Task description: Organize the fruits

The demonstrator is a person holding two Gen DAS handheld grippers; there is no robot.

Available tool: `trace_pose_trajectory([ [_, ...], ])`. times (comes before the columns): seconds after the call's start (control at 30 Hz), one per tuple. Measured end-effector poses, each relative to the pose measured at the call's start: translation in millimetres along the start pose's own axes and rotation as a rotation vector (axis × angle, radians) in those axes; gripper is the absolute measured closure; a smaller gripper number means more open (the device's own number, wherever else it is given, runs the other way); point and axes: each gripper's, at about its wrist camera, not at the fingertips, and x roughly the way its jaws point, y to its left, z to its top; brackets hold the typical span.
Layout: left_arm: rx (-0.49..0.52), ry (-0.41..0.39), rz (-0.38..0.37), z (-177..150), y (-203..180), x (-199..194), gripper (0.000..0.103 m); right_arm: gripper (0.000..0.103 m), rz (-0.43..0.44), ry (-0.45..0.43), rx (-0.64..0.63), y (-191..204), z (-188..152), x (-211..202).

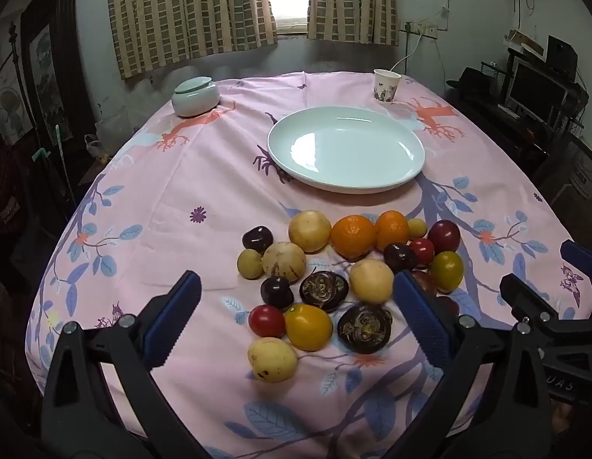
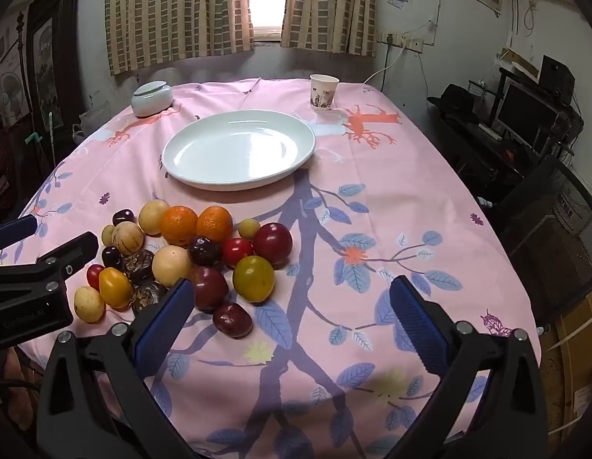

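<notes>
A pile of fruit [image 1: 345,271] lies on the pink tablecloth: two oranges [image 1: 352,237], yellow and red tomatoes [image 1: 308,327], dark plums, pale round fruits and dark water chestnuts [image 1: 365,329]. The pile also shows in the right wrist view [image 2: 189,260]. An empty white plate [image 1: 345,149] [image 2: 238,149] sits behind the pile. My left gripper [image 1: 296,298] is open, empty and just in front of the pile. My right gripper [image 2: 292,298] is open and empty, to the right of the pile, its left finger near a dark red plum [image 2: 233,319].
A pale lidded jar [image 1: 195,96] stands at the back left of the table and a paper cup [image 1: 386,86] at the back right. A black mesh chair [image 2: 556,225] and a desk with a monitor [image 2: 525,114] stand to the right.
</notes>
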Motion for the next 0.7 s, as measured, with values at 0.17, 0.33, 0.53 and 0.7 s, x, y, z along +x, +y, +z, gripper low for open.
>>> trace_pose_trajectory([
  [0.17,-0.007,0.006,0.001,0,0,-1,0.002,0.001,0.005,0.001,0.022,-4,-2,3],
  [0.33,-0.015,0.007,0.006,-2,3,-2,0.002,0.001,0.001,0.026,0.013,-2,0,12],
  [0.53,-0.024,0.017,0.002,-2,7,5,0.002,0.001,0.012,0.031,0.002,2,-2,11],
  [0.7,-0.029,0.023,0.003,-4,10,5,0.002,0.001,0.021,0.04,0.0,4,-3,11],
])
